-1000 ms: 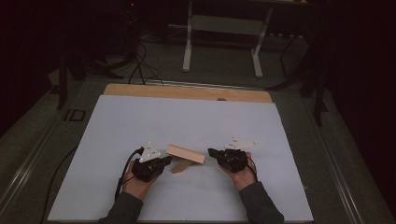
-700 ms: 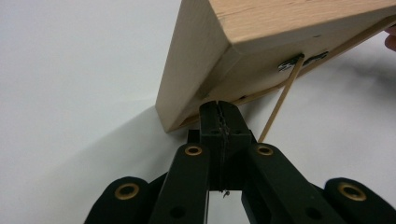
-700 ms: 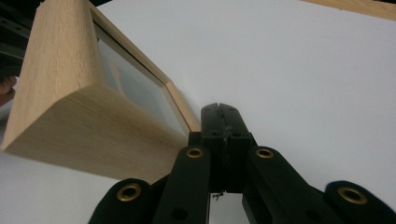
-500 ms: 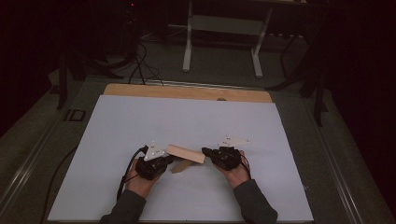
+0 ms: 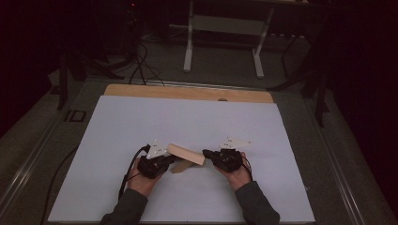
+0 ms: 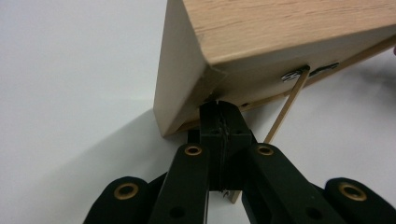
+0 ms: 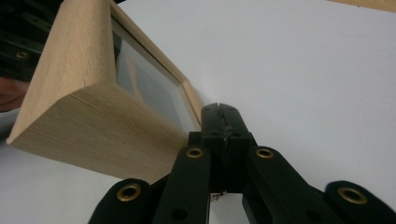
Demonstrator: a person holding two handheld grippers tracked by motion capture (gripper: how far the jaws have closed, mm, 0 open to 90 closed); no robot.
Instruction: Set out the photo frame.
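Observation:
A light wooden picture frame stands tilted on the white table sheet between my two grippers. The left gripper is shut, with its tips against the frame's left end. In the left gripper view the shut jaws touch the lower back edge of the frame, beside its thin wooden prop stick. The right gripper is shut at the frame's right end. In the right gripper view its tips rest by the front rim of the frame, next to the glass. Nothing sits between either pair of jaws.
The white sheet covers a wooden tabletop whose far edge shows as a tan strip. Beyond it, on the dark floor, stand a white desk frame and cables. The person's forearms come in from the near edge.
The right hand has edged slightly left, closer to the frame's right end. The left hand and the frame have stayed about where they were.

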